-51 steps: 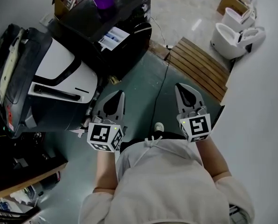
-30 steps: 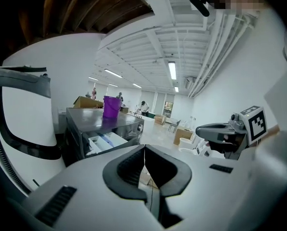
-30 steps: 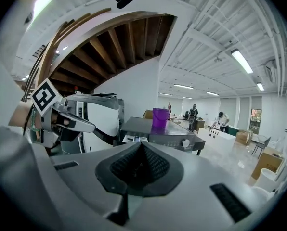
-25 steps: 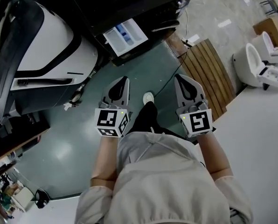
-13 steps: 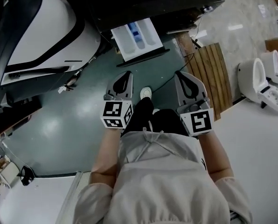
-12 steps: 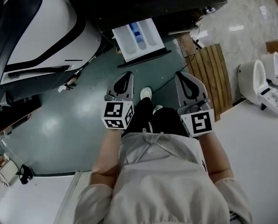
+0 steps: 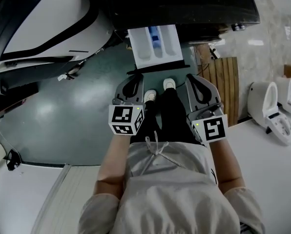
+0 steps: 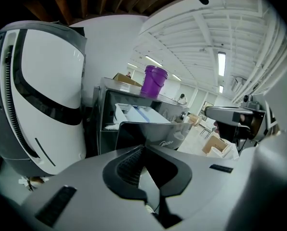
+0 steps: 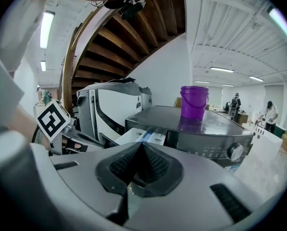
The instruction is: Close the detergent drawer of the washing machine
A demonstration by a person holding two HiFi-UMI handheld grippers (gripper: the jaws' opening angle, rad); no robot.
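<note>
The dark washing machine stands straight ahead with its white detergent drawer pulled out; a blue compartment shows inside. My left gripper and right gripper hang side by side just short of the drawer's dark front, apart from it. Both are shut with nothing between the jaws. In the left gripper view my left gripper points at the drawer. In the right gripper view my right gripper sits below and in front of the drawer. A purple bucket stands on top of the machine.
A large white and black machine stands to the left of the washer. A wooden slat platform and white toilets lie to the right. The person's white shoes stand on the green floor below the drawer.
The person has stepped toward the washing machine, so the open drawer has come from the far upper left to directly ahead of both grippers. Both grippers have stayed shut.
</note>
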